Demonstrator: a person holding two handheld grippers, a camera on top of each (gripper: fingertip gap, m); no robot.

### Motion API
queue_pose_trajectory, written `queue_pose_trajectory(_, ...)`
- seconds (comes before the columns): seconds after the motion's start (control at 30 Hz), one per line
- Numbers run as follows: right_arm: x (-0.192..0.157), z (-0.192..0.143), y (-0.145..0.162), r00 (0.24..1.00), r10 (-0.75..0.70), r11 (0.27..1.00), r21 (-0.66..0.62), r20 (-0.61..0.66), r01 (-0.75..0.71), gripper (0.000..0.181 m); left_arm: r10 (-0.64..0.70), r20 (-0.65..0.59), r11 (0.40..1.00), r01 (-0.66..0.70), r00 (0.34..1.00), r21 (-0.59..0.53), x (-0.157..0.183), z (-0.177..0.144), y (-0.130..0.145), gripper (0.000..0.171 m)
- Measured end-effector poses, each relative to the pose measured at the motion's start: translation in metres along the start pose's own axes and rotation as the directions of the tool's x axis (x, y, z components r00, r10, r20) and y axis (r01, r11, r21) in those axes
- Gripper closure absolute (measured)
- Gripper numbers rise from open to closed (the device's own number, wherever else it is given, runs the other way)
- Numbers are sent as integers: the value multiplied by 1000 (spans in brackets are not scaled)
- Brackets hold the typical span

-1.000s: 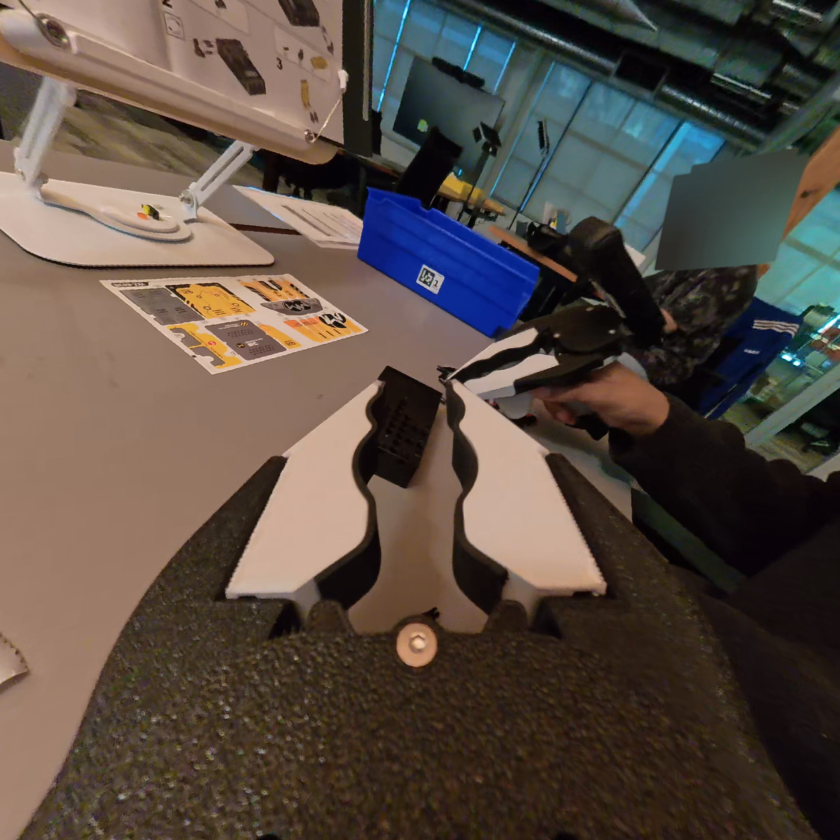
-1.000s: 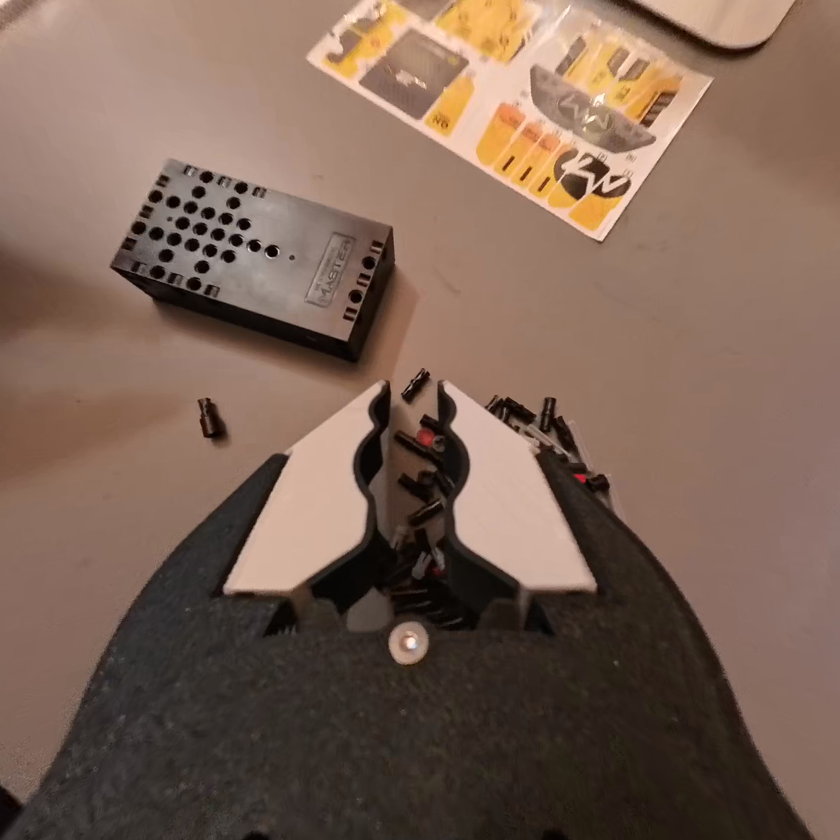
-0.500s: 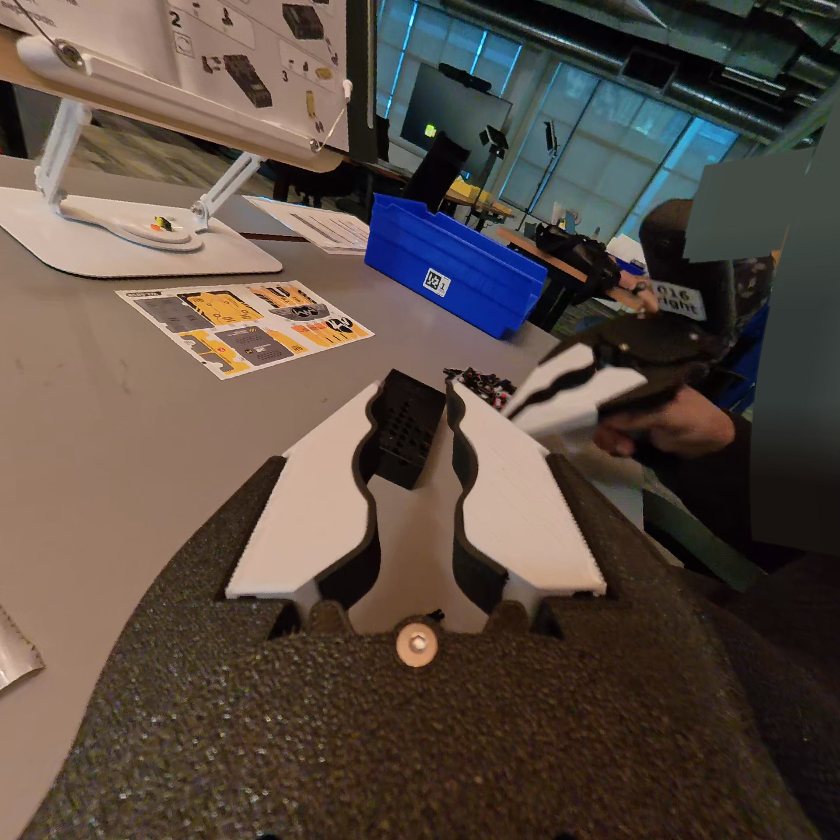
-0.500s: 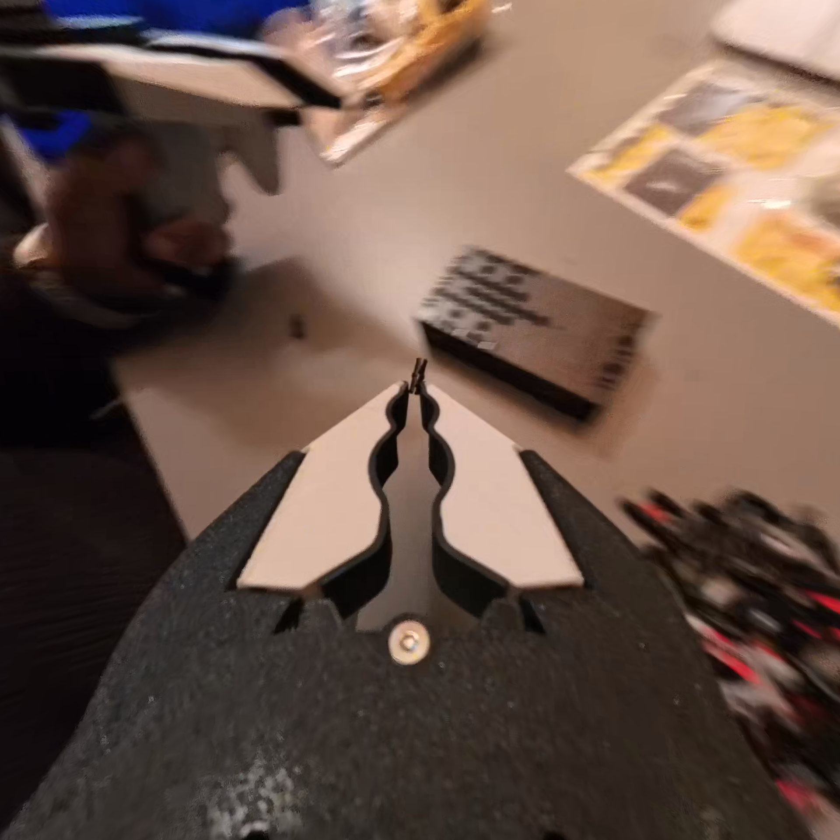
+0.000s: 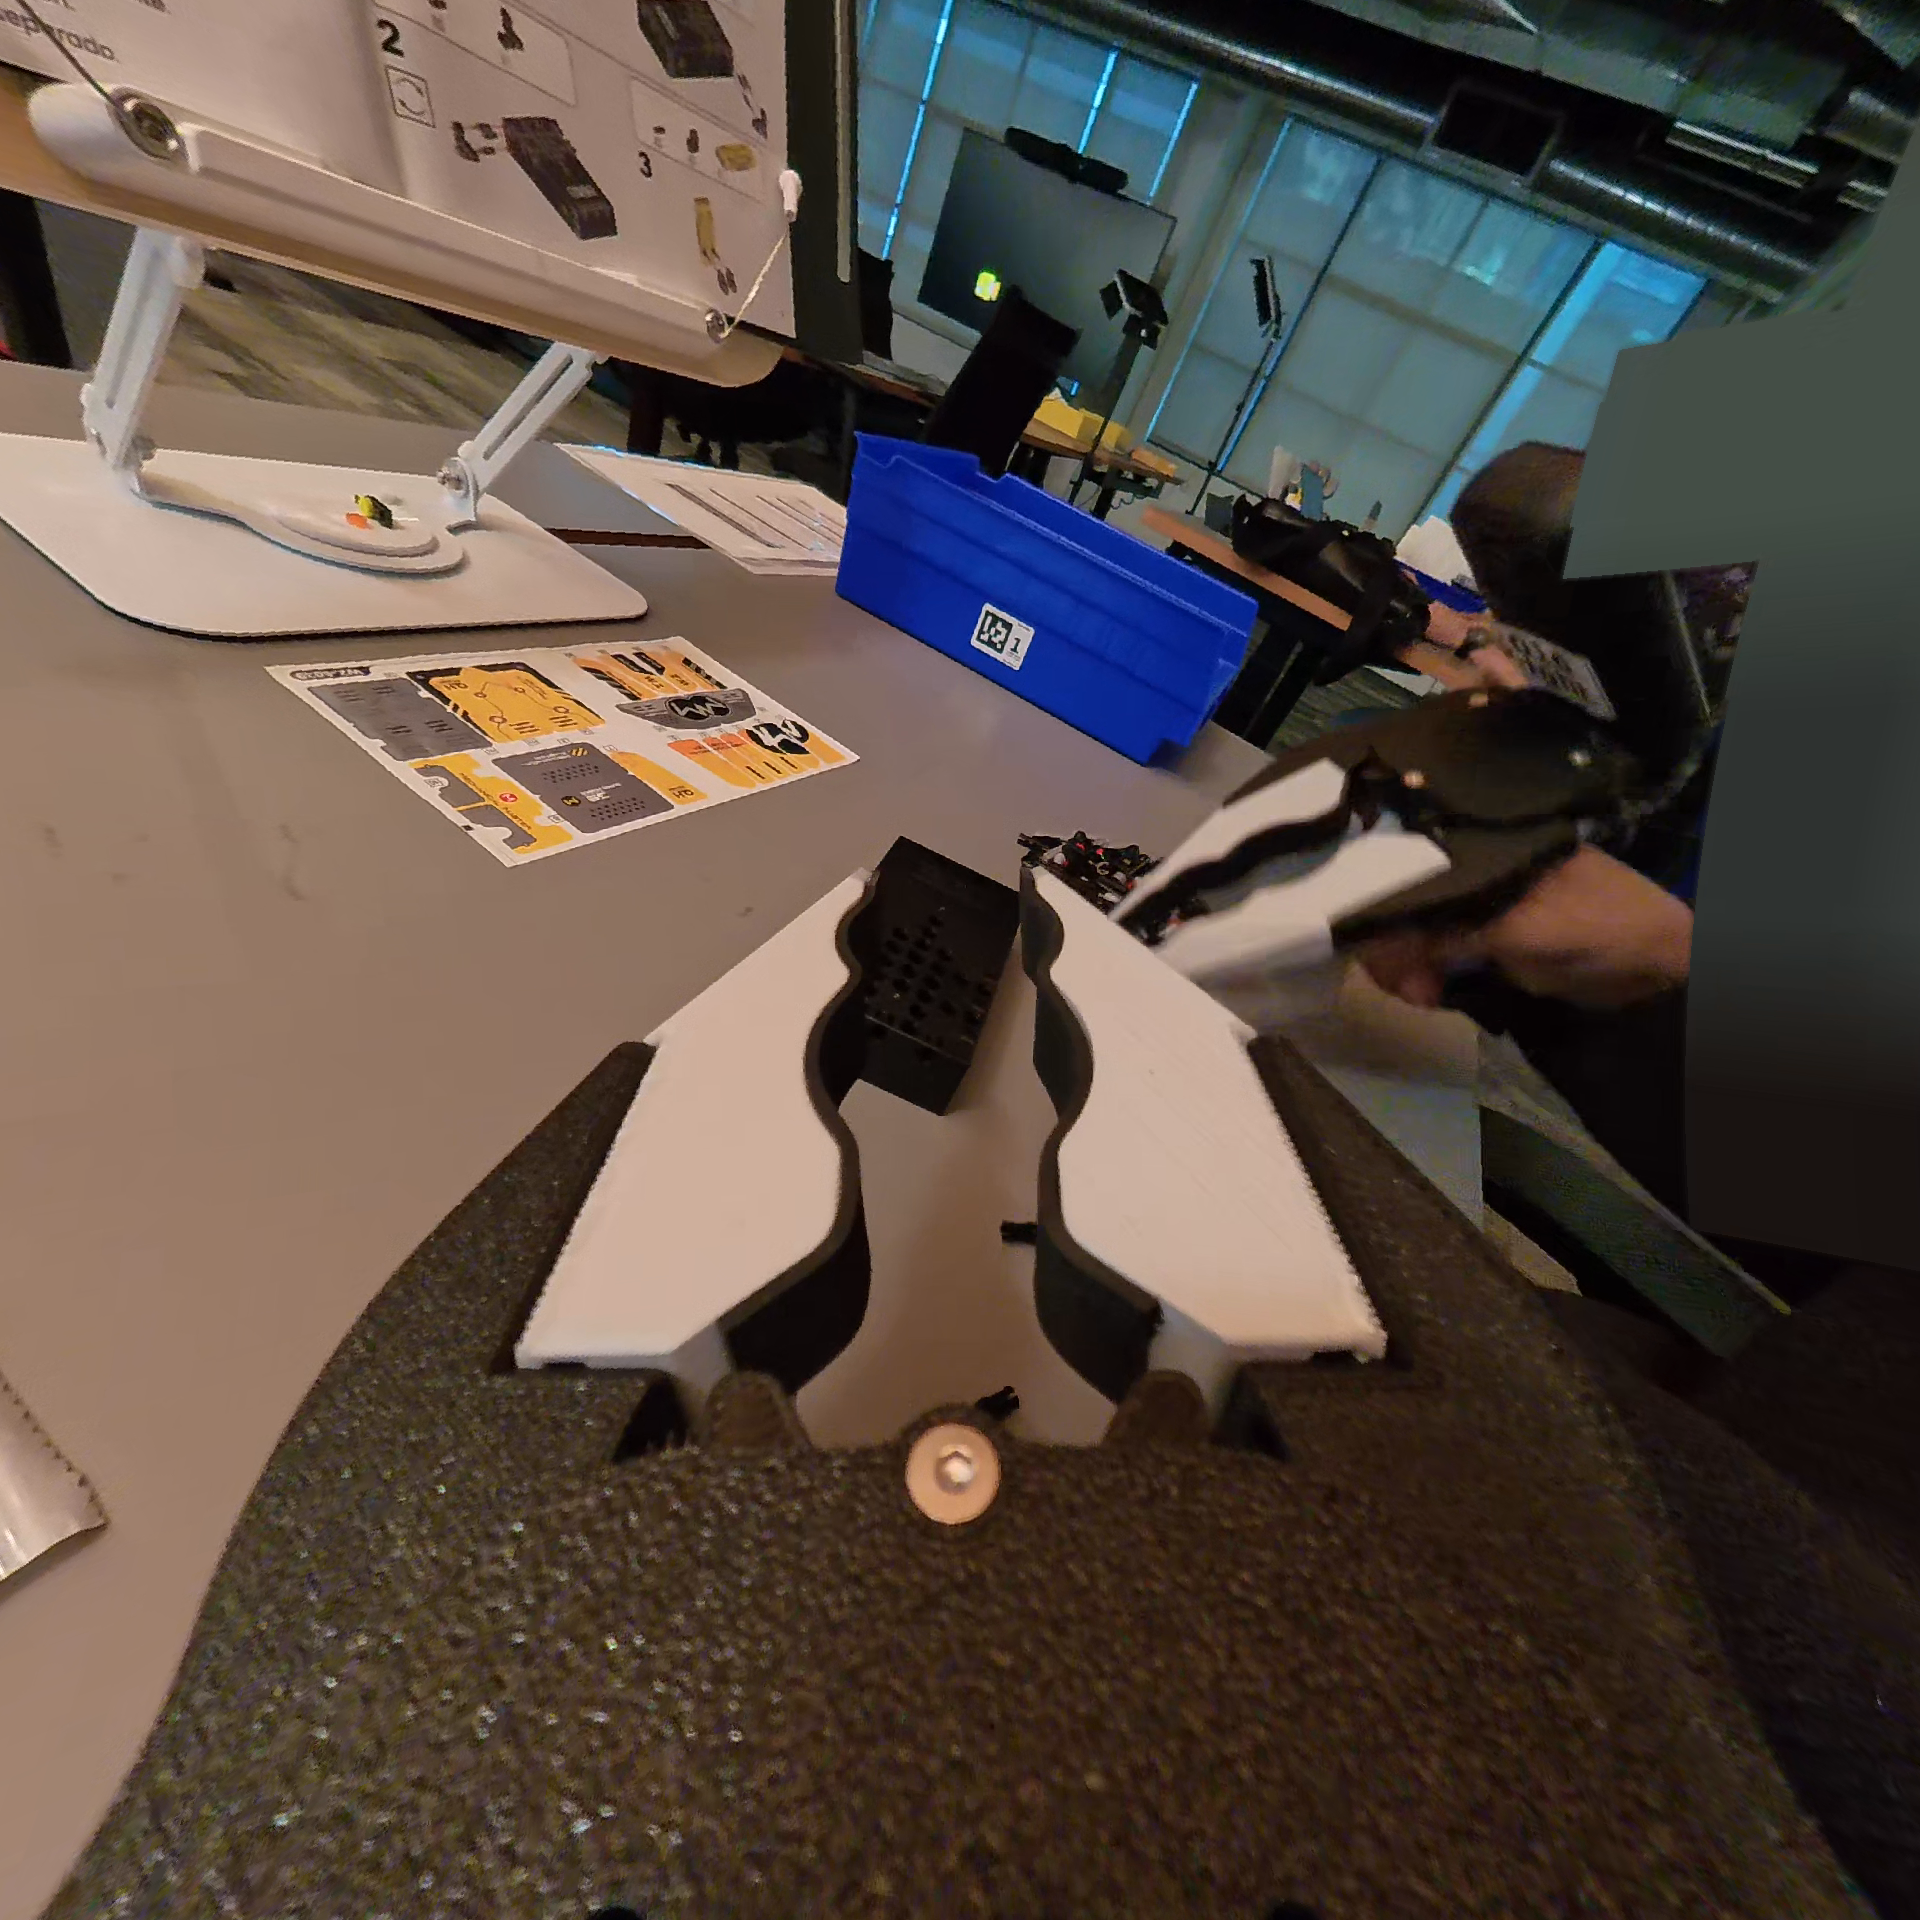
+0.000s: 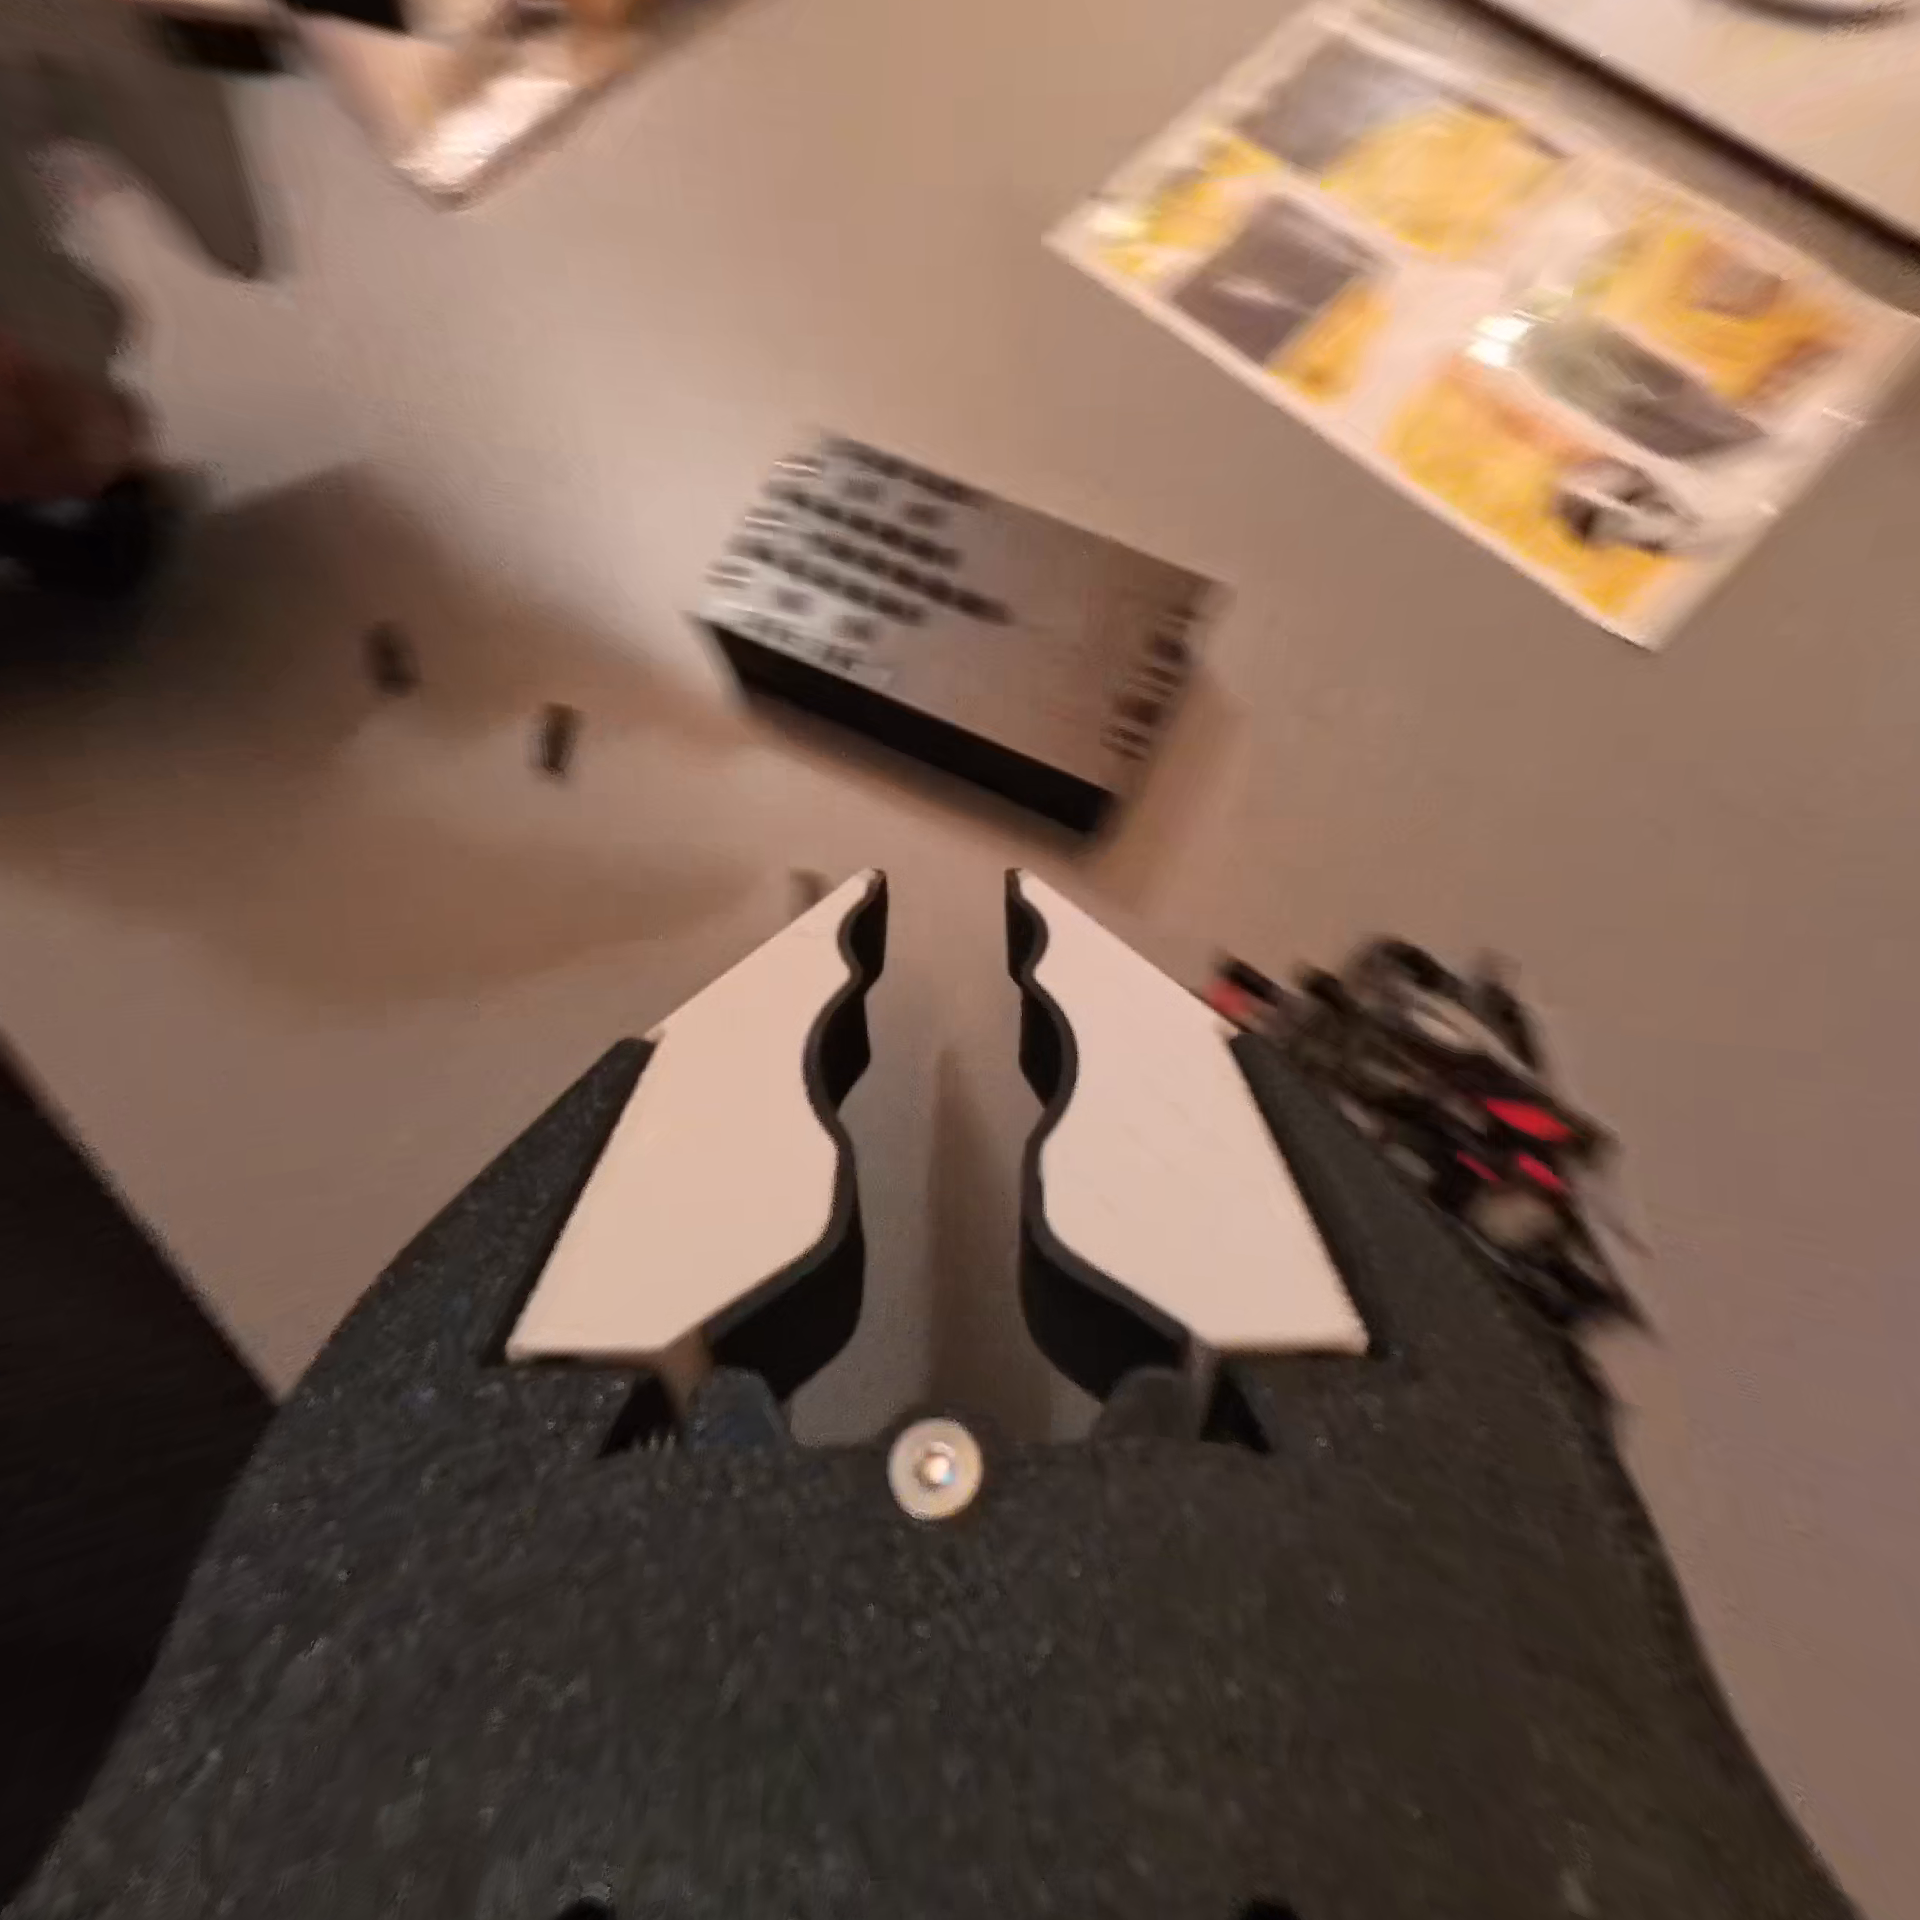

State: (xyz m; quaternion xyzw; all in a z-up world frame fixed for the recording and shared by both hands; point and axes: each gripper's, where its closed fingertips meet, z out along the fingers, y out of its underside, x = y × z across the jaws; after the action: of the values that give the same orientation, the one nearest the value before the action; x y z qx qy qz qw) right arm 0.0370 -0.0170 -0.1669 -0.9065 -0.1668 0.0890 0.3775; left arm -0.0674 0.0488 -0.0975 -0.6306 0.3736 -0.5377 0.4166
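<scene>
Left gripper: the white-and-black two-finger left gripper [image 5: 940,883] sits at lower centre of the left wrist view, its jaws apart and holding nothing; the near end of the block shows in the gap between the fingers, but whether they touch it I cannot tell.
Right gripper: the matching right gripper [image 6: 945,883] fills the lower centre of the blurred right wrist view, jaws apart and empty, above bare table; in the left wrist view it enters from the right edge, gripped by a hand [image 5: 1558,935].
Block: a black rectangular plastic block [image 5: 930,977] pierced with rows of round holes lies flat on the table; in the right wrist view it [image 6: 966,634] lies just above that gripper's tips, apart from them.
Small parts: a heap of tiny black and red plastic pins [image 6: 1455,1091] lies right of the right gripper's fingers; two loose black pins [image 6: 556,738] lie at centre left.
Table: a smooth grey tabletop [image 5: 260,987] carries everything.
Sticker sheet: a yellow, grey and black printed sheet [image 5: 561,743] lies flat at centre left.
Bin: a blue plastic bin [image 5: 1039,613] stands at upper centre.
Stand: a white tilted document stand [image 5: 312,520] holding a printed page occupies the upper left.
</scene>
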Motion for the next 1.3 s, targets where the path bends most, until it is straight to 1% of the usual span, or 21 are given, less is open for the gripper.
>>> queue_pose_trajectory(0.07, 45, -17, 14, 993, 78, 997, -10, -94, -79, 159, 3, -2, 1000, -3, 1000, -5, 1, 1, 1, 146)
queue_pose_trajectory(0.1, 59, -22, 20, 989, 98, 995, -16, -113, -101, 159, 5, -3, 1000, -5, 1000, -8, 1, 1, 1, 146)
queue_pose_trajectory(0.13, 68, -24, 24, 987, 107, 994, -21, -118, -110, 159, 6, -3, 1000, -7, 1000, -12, 1, 2, 2, 146)
queue_pose_trajectory(0.2, 73, -22, 28, 989, 90, 995, -35, -118, -95, 159, 9, -1, 1000, -9, 1000, -17, 1, 2, 3, 146)
queue_pose_trajectory(0.4, 71, -3, 27, 992, 28, 996, -78, -122, -38, 159, -18, 1, 1000, 18, 1000, -12, -3, 2, 2, 146)
queue_pose_trajectory(0.77, 74, 8, 33, 991, 69, 991, -110, -113, -82, 163, -8, -1, 1000, 8, 1000, -26, -1, 4, 4, 146)
queue_pose_trajectory(0.9, 74, 11, 31, 991, 52, 992, -108, -123, -65, 172, -12, -3, 1000, 12, 1000, -25, -1, 4, 4, 146)
queue_pose_trajectory(0.93, 73, 12, 30, 991, 48, 992, -107, -121, -61, 176, -13, -3, 1000, 12, 1000, -25, -1, 4, 4, 146)
queue_pose_trajectory(1.1, 70, 13, 25, 993, 29, 995, -92, -113, -40, 176, -12, -3, 1000, 12, 1000, -24, -1, 3, 3, 146)
queue_pose_trajectory(1.23, 64, 8, 16, 994, 5, 999, -46, -105, -9, 176, -17, -2, 1000, 17, 1000, -21, -2, 3, 3, 146)
queue_pose_trajectory(1.3, 52, 4, 7, 998, -25, 1000, -1, -59, 25, 175, -19, -2, 1000, 19, 1000, -22, -2, 3, 3, 146)
